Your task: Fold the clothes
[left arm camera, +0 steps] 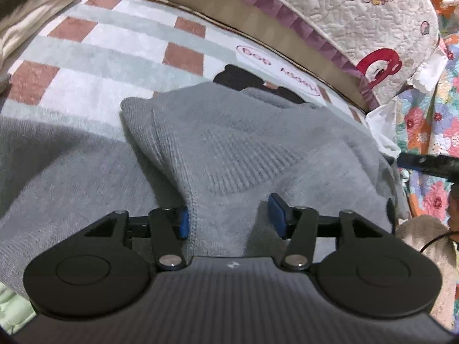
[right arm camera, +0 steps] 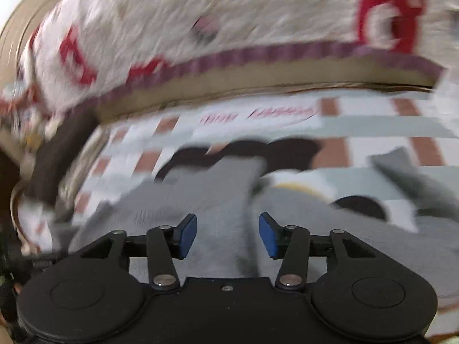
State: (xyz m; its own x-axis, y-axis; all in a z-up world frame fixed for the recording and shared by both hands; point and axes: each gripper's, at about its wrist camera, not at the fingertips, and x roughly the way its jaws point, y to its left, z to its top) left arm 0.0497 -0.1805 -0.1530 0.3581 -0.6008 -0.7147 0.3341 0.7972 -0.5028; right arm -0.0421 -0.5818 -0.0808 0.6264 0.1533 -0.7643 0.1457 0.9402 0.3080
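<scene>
Firstly, left wrist view: the left gripper [left arm camera: 228, 215] stands spread wide, its blue pads [left arm camera: 276, 215] apart, with a raised fold of the grey sweater [left arm camera: 218, 149] rising between them; whether either pad touches the knit cannot be told. The sweater lies bunched on a checked blanket [left arm camera: 94, 46] in pale green, white and brick squares, its ribbed hem [left arm camera: 243, 169] turned up in the near middle. A quilted cover [left arm camera: 358, 20] with red prints hangs along the far right edge.

Right wrist view, heavily blurred: the right gripper [right arm camera: 228, 235] is likewise spread, pads [right arm camera: 268, 235] apart, over the sweater [right arm camera: 206, 197], gripping nothing. The blanket [right arm camera: 373, 126] extends far; the quilted cover [right arm camera: 229, 8] fills the top.
</scene>
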